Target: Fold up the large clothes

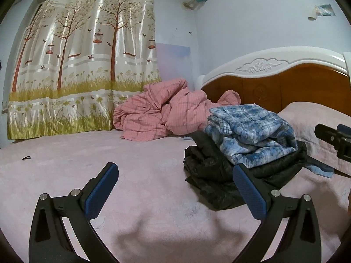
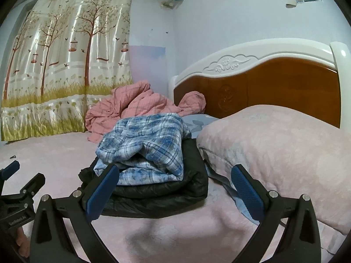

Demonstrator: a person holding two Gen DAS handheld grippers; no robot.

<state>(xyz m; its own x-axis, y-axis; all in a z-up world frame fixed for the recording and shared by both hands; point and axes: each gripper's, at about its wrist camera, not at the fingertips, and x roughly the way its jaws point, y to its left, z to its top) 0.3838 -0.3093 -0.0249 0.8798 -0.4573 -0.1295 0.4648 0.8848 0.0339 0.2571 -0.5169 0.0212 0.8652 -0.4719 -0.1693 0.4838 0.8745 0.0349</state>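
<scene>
Your left gripper (image 1: pixel 175 188) and right gripper (image 2: pixel 175 188) are spread, empty; plaid garment (image 2: pixel 144 146) soft, limp; pinch a hem corner.

Blue-and-white plaid garment (image 2: pixel 144 144) at frame centre, atop black quilted jacket (image 2: pixel 175 188); pink checked quilt (image 1: pixel 162 111) mid-frame; pale pink bedsheet (image 1: pixel 131 153) with faint floral print; pillow (image 2: pixel 285 144) same pale pink, right; headboard (image 2: pixel 274 83) orange-brown wood, white trim; curtain (image 1: pixel 83 61) cream, brown trees, red birdcages, green grass, upper left; gripper pads (image 1: pixel 103 188) dark blue on black arms.
</scene>
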